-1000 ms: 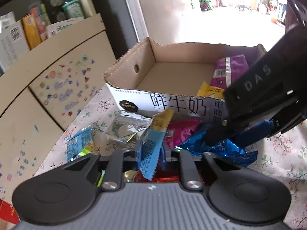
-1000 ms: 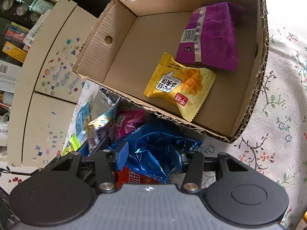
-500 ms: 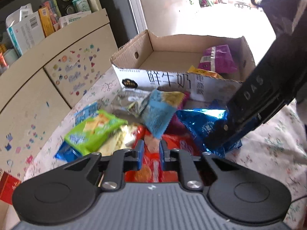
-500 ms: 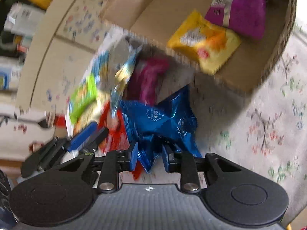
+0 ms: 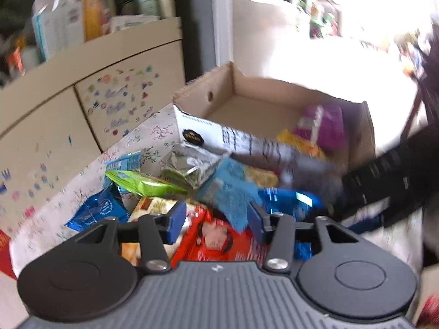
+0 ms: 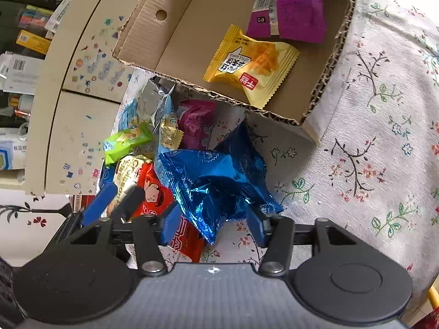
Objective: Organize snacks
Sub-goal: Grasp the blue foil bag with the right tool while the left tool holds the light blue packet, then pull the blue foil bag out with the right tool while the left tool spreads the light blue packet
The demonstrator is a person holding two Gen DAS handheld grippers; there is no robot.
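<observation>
So both my grippers are parked over the snack pile at the near side of the cardboard box [image 6: 175, 44]. My right gripper [image 6: 211, 223] has just been opening its jaws, and the crinkly blue foil bag [image 6: 216, 181] sits right between my fingers [image 6: 171, 226]. It brushes or hangs just over them, but the pads aren't squeezing it, so I'd call that one apart and not gripping. Under the left finger there's a red packet [image 6: 153, 192] with a cartoon face, and past that a cream-coloured packet [image 6: 124, 172] and a lime green packet [image 6: 126, 141]. Ahead of my fingertips is a magenta packet [image 6: 196, 124] tucked against the box wall, with a silver-and-blue wrapper [image 6: 162, 109] beside it.

My left gripper [image 5: 216, 223] has just been opening too. Jaws are apart, with that red packet [image 5: 216, 240] lying below the gap, not pinched. A light blue packet [image 5: 233, 194] is right by my right finger on that side, too blurry to say if it touches. Further out are the green one [image 5: 142, 183] and a silver foil pouch [image 5: 192, 167].

Inside the box, beyond my fingers: a yellow waffle packet [image 6: 251, 65] near the front wall and a purple bag [image 6: 290, 5] behind it, overlapping its far corner. Everything sits on a floral tablecloth [image 6: 370, 137]. To the left of my fingers there's a beige cabinet [image 6: 79, 82] covered in little stickers.
</observation>
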